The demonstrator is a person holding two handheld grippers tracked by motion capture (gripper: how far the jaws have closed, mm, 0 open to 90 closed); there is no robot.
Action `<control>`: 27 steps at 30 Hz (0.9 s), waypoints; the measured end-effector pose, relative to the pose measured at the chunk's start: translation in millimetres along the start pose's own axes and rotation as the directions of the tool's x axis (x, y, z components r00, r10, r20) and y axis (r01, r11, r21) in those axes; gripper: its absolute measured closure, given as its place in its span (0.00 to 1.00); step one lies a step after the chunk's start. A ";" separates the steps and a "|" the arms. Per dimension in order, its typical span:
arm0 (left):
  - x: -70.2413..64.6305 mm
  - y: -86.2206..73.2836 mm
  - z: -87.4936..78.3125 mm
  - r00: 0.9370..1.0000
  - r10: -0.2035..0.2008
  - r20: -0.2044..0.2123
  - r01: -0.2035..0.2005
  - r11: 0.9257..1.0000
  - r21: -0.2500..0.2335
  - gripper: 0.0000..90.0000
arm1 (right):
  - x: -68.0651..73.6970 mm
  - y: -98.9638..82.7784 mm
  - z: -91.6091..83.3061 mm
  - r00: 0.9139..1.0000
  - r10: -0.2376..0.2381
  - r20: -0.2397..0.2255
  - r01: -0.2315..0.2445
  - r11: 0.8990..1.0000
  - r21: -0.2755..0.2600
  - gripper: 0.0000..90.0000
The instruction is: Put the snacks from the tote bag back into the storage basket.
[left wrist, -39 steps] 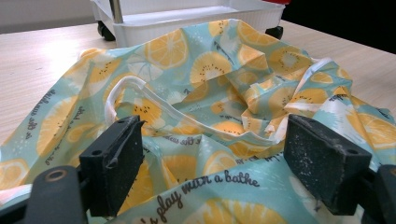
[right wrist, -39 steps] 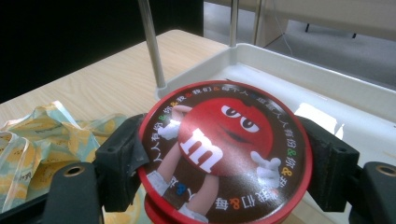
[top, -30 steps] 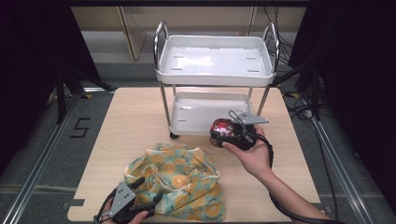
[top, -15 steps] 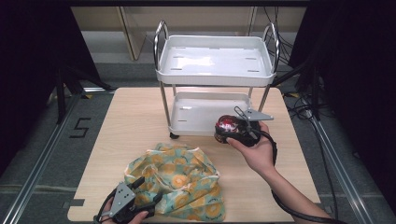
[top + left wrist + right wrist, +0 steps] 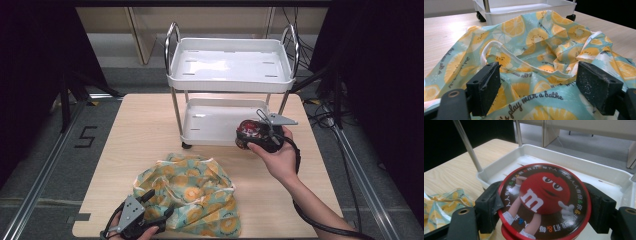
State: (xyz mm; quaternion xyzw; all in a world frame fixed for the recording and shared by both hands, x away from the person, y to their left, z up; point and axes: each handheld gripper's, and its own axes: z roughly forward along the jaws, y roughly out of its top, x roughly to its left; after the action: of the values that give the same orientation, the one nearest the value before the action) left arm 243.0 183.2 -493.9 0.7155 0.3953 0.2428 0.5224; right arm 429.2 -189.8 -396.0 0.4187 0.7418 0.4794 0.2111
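A round red candy tin (image 5: 249,130) with a cartoon character on its lid (image 5: 544,200) is clamped by its sides in my right gripper (image 5: 248,136). It hovers at the front right edge of the white cart's lower tray (image 5: 210,120). In the right gripper view the jaws of the right gripper (image 5: 544,207) press on both sides of the tin, with the tray's rim (image 5: 574,165) just beyond. My left gripper (image 5: 159,204) rests at the near left edge of a crumpled teal bag with orange slices (image 5: 195,185). The left gripper (image 5: 539,87) stands open, with the bag's fabric (image 5: 534,42) lying loose between its jaws.
The two-tier white cart (image 5: 230,82) stands on small wheels at the back middle of the wooden table (image 5: 145,130), with chrome posts and handles. A cable trails from the right hand toward the table's near right corner. Dark floor and metal rails flank the table.
The right hand has carried the tin a little to the right and farther away, closer to the cart's lower tray. The left gripper and the bag have stayed still.
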 end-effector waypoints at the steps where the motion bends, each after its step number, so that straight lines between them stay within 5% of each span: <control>1: -0.1 0.0 0.1 1.000 -0.001 0.000 0.001 1.000 -0.001 0.22 | -1.3 0.1 0.3 1.000 -0.003 0.012 0.003 1.000 -0.002 0.30; 27: -0.5 0.0 0.6 1.000 -0.008 -0.007 0.008 1.000 0.002 0.22 | -14.2 2.2 1.6 0.999 0.001 0.037 0.000 1.000 -0.014 0.30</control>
State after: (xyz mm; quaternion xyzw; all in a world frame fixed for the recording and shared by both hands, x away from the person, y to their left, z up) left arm 243.2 182.4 -494.1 0.7136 0.4002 0.2431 0.5212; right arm 439.2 -200.3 -396.0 0.4263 0.7344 0.4766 0.2275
